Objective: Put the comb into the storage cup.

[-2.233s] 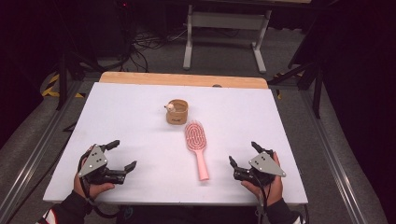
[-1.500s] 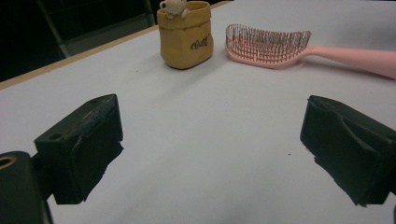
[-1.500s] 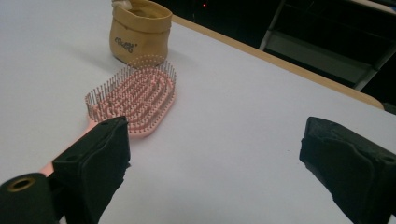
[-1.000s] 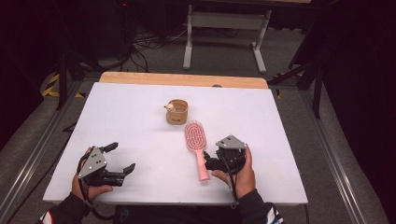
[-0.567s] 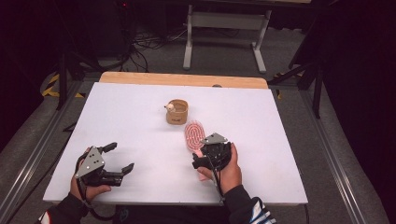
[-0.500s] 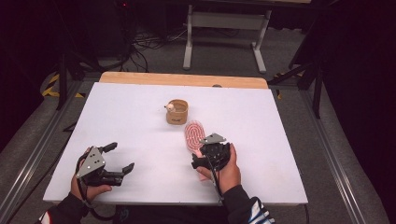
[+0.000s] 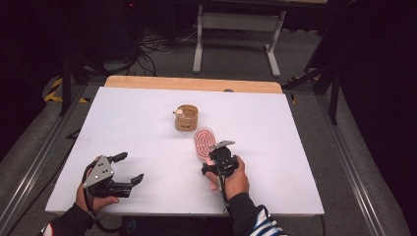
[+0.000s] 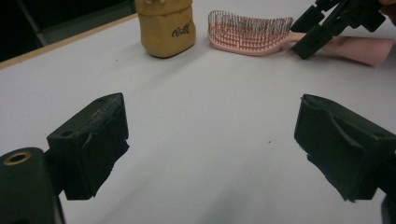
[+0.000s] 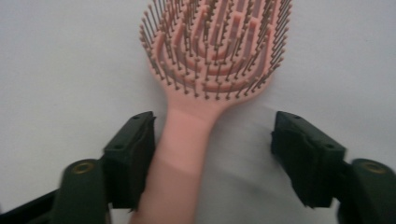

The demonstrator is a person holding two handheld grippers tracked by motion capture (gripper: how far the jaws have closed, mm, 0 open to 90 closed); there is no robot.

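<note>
A pink hairbrush [image 7: 203, 140] [image 9: 212, 56] lies bristles up in the middle of the white table [image 7: 123, 123], its handle pointing toward the person. My right gripper [image 7: 212, 158] [image 9: 214, 129] is down over the handle, still open. Its jaws have just been closing around the handle: one pad sits against the handle's side, the other stands clear of it. My left gripper [image 7: 130, 168] [image 8: 210, 135] rests at the near left, open, its jaws having just closed a little with nothing between them. The left gripper view also shows the brush [image 8: 252, 35] and the right gripper [image 8: 327, 28].
A small tan cup [image 7: 187, 118] [image 8: 167, 28] stands just behind and left of the brush head. A wooden strip [image 7: 192, 83] runs along the table's far edge. Beyond it are a metal stand [image 7: 236, 29] and cables on the floor.
The right hand has come in from the near right to the brush and lowered, so its jaws now straddle the handle and stand narrower. The left hand has stayed put.
</note>
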